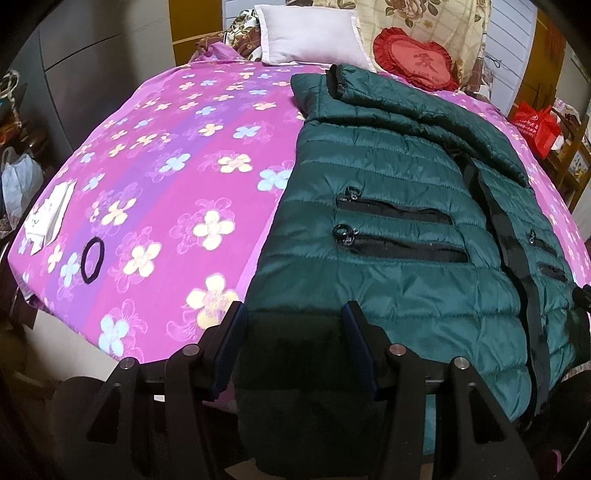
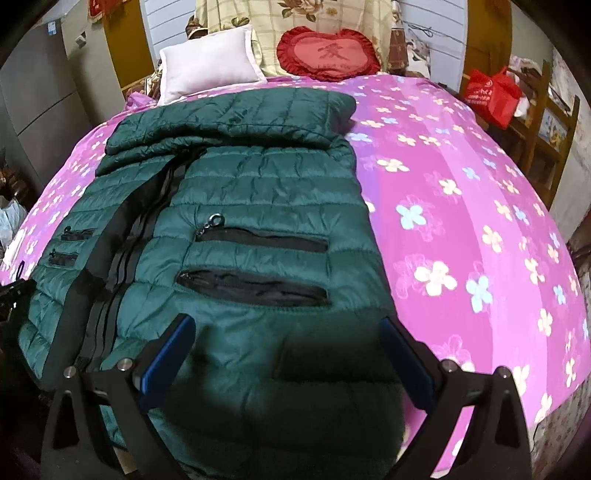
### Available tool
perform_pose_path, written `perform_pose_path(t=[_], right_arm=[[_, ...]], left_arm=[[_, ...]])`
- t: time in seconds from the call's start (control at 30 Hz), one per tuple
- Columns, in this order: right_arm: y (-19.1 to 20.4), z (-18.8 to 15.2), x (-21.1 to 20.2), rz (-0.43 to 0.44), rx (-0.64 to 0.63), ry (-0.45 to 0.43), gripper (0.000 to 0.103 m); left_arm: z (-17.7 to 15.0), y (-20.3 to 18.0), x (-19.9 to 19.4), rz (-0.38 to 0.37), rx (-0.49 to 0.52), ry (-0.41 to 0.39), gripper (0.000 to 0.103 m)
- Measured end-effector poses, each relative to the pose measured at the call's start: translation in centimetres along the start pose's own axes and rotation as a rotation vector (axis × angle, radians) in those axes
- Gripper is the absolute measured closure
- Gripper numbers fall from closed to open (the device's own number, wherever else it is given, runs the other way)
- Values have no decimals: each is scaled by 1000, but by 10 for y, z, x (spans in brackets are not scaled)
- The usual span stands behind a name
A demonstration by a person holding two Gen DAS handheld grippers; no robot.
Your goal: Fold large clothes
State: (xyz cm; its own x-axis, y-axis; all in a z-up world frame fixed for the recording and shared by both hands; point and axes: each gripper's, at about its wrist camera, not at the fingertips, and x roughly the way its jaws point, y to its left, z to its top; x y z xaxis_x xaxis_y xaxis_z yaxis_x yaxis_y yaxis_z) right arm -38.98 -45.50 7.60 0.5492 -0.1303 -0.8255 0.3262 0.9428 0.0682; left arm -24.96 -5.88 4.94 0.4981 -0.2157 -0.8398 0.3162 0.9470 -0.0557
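Bed [image 1: 177, 155], pink-purple flowered sheet, carries everything. Green quilted jacket [image 1: 388, 206] lies front-up on it, long axis running from the foot edge toward the headboard: hem at the near edge, collar end pointing at the pillows. It sits off-centre, nearer the bed's right side in the left wrist view, with its hem draped over the near edge. Central zipper runs along the same axis; the two zipped pockets on each front panel lie across it. Upper part (sleeve or hood, cannot tell which) is folded over near the collar.

White pillow [image 1: 310, 33] and red heart cushion [image 1: 413, 62] at the head edge. White paper item [image 1: 50, 214] near the bed's left edge. Black hair tie [image 1: 92, 260] just beside it, toward the near-left corner.

Left gripper [image 1: 291, 354]: jaws part-way apart with hem fabric bunched between them; pads seem to press it. Right gripper [image 2: 288, 354]: jaws spread wide, hem between them (grip uncertain, cannot tell).
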Motion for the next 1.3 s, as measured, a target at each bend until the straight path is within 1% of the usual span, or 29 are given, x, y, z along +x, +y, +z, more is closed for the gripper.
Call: perform_pose_path(t=[0.2,0.43,0.53,0.7,0.8,0.87,0.97,1.13,1.23,1.3], right_arm=[[-10,-6,-7,-18,12,7,2],[-25,-14,-9,-29,32,38,2],[-33,-19,-9,-25,47,55,2],[-44,-26,-7,19,81,85,2],[-48,-28,-3,65,96,112,2],[-48,-30,1,96,102,131,2],[-46,-32,5,111,101,147,2],[-43,-35,13,185,118,180,1],[-38,-34,15,181,87,186,2],[-35,-34,15,197,80,187,2]], left_arm=[[-7,7,-3,-13,-16,14,67],[-15,12,-7,-40,-17,23,67],[-19,19,-8,-56,-33,36,67],[-19,33,-8,-90,-92,33,67],[-19,31,-2,-105,-87,51,67],[-20,28,5,-121,-94,77,67],[-19,25,9,-126,-101,87,66],[-15,27,15,-146,-107,89,60],[-13,33,16,-171,-134,99,60],[-14,32,15,-168,-134,95,60]])
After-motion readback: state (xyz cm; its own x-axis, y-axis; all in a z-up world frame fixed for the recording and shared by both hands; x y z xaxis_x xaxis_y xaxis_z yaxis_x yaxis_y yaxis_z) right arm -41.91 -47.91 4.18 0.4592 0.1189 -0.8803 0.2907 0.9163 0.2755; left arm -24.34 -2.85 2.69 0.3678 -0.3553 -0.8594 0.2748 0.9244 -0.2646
